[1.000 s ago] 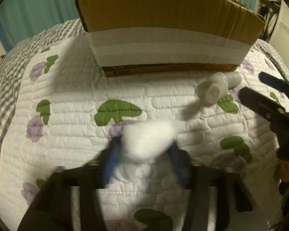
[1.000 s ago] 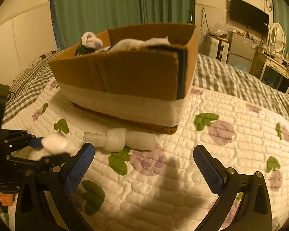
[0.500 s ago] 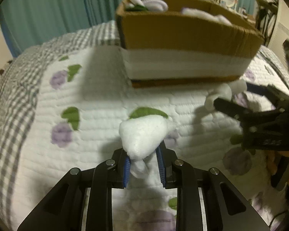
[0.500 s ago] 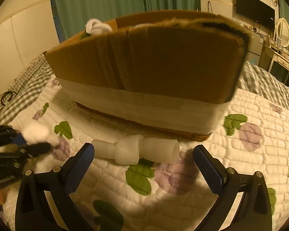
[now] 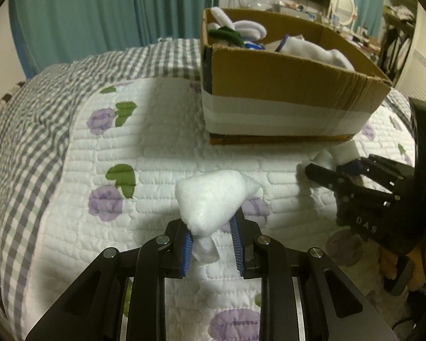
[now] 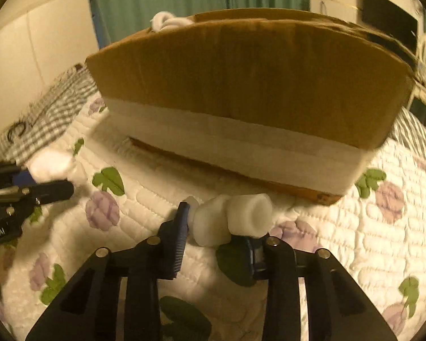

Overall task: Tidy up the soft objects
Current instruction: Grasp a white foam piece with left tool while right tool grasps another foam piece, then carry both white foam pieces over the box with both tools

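Note:
My left gripper (image 5: pixel 211 244) is shut on a white soft foam lump (image 5: pixel 213 199) and holds it above the quilt, left of the cardboard box (image 5: pixel 284 85). The box holds white and green soft items (image 5: pixel 233 31). My right gripper (image 6: pixel 215 233) has closed in on a white foam roll piece (image 6: pixel 233 218) lying on the quilt at the box's foot (image 6: pixel 241 147); its pads touch the piece's narrow middle. The right gripper also shows in the left wrist view (image 5: pixel 335 170), and the left gripper with its lump shows in the right wrist view (image 6: pixel 45 170).
A floral quilted cover (image 5: pixel 156 156) lies over a grey checked blanket (image 5: pixel 28 130). Teal curtains (image 5: pixel 85 14) hang behind. A dresser with a mirror (image 5: pixel 343 2) and a TV (image 6: pixel 389 28) stand at the far right.
My left gripper has lifted the white lump and pulled back left of the box. My right gripper moved in on the foam roll and closed from wide open onto it.

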`<state>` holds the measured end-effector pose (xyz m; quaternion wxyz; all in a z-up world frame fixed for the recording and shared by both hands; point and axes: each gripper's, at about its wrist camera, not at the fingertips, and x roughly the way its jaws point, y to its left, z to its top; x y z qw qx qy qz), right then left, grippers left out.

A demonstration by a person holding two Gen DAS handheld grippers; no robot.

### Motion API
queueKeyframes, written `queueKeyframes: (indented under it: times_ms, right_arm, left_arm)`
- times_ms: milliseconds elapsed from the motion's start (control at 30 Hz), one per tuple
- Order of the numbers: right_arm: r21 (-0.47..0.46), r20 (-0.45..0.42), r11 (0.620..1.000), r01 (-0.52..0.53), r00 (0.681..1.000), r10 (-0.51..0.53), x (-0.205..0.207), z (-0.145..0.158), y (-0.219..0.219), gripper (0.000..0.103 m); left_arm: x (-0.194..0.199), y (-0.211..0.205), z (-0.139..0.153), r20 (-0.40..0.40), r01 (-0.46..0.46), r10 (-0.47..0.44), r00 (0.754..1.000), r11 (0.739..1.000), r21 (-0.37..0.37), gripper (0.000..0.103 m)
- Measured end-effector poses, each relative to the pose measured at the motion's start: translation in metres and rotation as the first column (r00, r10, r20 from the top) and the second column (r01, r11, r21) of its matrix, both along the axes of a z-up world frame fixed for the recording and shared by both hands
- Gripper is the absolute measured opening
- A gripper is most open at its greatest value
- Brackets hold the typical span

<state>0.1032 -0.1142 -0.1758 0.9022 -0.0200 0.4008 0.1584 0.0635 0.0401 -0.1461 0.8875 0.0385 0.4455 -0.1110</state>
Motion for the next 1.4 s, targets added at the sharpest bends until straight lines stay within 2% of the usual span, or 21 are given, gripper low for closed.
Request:
queueKeyframes:
  times_ms: [200,467,600,733,933,1167,1400]
  right_arm:
    - [-0.006,0.022,1.0,0.024,0.999,-0.023,-0.016,0.008,-0.001,0.029]
    - [0.031,0.07,0.998,0.051,0.996,-0.053,-0.043,0.026,-0.005,0.028]
    - [0.058,0.11,0.997,0.058,0.992,-0.064,-0.058,0.044,-0.006,0.029]
    - [0.048,0.151,0.998,0.046,0.987,-0.052,-0.069,0.063,-0.008,0.029]
    - [0.048,0.214,0.999,0.012,0.977,-0.022,-0.078,0.091,-0.002,0.029]
    - [0.044,0.298,0.999,-0.029,0.954,0.014,-0.088,0.131,0.001,0.029]
    - [0.061,0.38,0.997,-0.049,0.925,0.022,-0.095,0.172,-0.003,0.03]
  left_arm:
    - [-0.006,-0.005,0.009,0.027,0.011,-0.011,1.0,1.0,0.001,0.023]
    - [-0.017,-0.005,0.027,0.07,-0.006,0.007,0.998,1.0,-0.019,0.023]
    - [-0.02,-0.005,0.034,0.083,-0.018,0.02,0.996,1.0,-0.025,0.023]
    - [-0.023,-0.008,0.047,0.123,-0.012,0.014,0.992,1.0,-0.015,0.023]
    - [-0.026,-0.006,0.067,0.168,-0.029,0.035,0.985,0.999,-0.038,0.023]
    - [-0.026,-0.003,0.108,0.267,-0.048,0.062,0.962,0.997,-0.057,0.023]
    - [-0.025,-0.004,0.141,0.323,-0.056,0.086,0.942,0.993,-0.099,0.023]
